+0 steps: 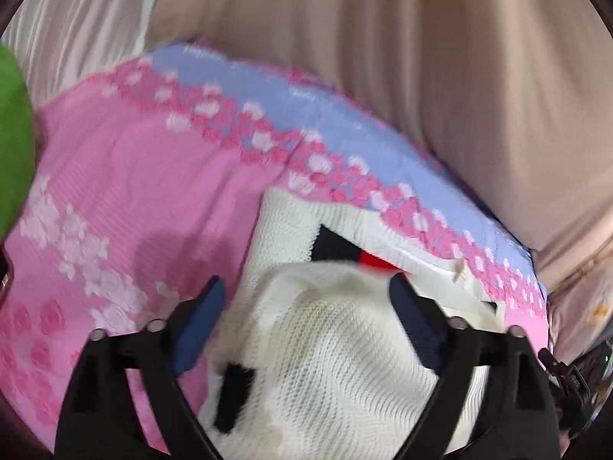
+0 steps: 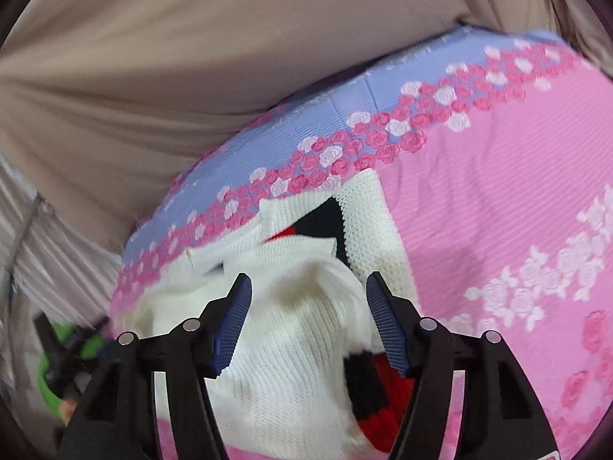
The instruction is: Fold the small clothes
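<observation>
A small white knitted sweater (image 1: 329,349) with black and red patches lies on a pink flowered bedspread (image 1: 126,184). My left gripper (image 1: 308,287) is open, its blue-padded fingers (image 1: 199,329) spread either side of a raised fold of the white knit. In the right wrist view the same sweater (image 2: 291,349) lies bunched, with a black and red patch (image 2: 379,383) showing. My right gripper (image 2: 308,283) is open too, straddling a raised hump of the knit. Neither gripper pinches the cloth.
The bedspread has a lilac border (image 1: 306,115) with a rose band (image 2: 364,142). Beige fabric (image 1: 421,57) rises behind the bed. A green object (image 1: 11,145) is at the far left. The other gripper, green and black (image 2: 65,352), shows low left in the right wrist view.
</observation>
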`<state>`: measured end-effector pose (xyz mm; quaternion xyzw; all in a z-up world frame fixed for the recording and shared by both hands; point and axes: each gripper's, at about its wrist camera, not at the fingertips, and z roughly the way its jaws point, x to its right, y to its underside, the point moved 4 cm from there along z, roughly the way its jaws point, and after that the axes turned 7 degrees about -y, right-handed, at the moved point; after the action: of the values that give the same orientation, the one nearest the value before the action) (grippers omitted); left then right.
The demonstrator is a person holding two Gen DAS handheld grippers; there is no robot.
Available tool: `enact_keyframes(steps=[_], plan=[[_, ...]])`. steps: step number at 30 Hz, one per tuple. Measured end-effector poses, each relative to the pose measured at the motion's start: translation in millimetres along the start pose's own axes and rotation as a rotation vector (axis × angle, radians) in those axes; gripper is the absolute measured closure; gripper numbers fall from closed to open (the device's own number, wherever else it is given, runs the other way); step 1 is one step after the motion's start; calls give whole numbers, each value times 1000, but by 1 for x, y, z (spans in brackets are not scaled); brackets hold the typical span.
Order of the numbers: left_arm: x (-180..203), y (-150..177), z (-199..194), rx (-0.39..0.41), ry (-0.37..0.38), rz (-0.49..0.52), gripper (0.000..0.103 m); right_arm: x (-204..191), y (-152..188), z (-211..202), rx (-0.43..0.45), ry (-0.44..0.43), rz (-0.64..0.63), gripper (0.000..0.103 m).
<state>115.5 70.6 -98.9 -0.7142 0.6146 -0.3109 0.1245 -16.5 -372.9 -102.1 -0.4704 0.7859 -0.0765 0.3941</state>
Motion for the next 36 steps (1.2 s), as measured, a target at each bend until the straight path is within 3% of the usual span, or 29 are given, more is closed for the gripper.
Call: enact_keyframes(steps=[4,8,9,10,11,12,13,15,17,19,21,25,28,30,32,34,35,36], plan=[[4,7,18,-69,-12,35,16,3,20,23,-81,55,-70,37],[17,3,55,-148,-37,36,17,10,16,62,-127,123,-59,37],[19,3,62,-161,-46,41,27,10,12,68,-127,132,-55,37],[24,1,72,-188,-52,57,53,8,8,72,-127,130,-55,40],[27,0,80,-215,-49,71,70,6,4,76,-127,123,-57,62],[30,-2,85,-239,-50,81,96,4,1,80,-135,113,-57,95],[31,-9,81,-221,-56,78,97,2,-6,81,-144,97,-34,95],[33,-31,62,-150,-36,71,97,-10,-23,59,-50,13,5,96],[30,-50,53,-129,-29,46,97,-19,-47,30,53,-63,29,96],[23,-71,57,-119,-44,30,97,-10,-67,23,98,-70,58,97],[22,-79,78,-163,-59,35,97,10,-75,41,66,-53,115,97],[20,-59,145,-307,-154,82,97,57,-54,116,-143,86,176,97],[16,-60,148,-309,-124,11,94,61,-52,119,-113,53,246,95],[11,-62,141,-326,-85,-36,88,53,-55,104,-85,27,256,87],[3,-64,117,-287,-77,-38,77,44,-54,81,-57,22,223,82],[-7,-62,90,-237,-94,-15,47,38,-43,53,-29,26,178,62],[-17,-54,72,-218,-97,-21,44,37,-33,37,-19,53,149,49],[-27,-39,58,-224,-94,-32,41,38,-20,23,-19,79,123,43]])
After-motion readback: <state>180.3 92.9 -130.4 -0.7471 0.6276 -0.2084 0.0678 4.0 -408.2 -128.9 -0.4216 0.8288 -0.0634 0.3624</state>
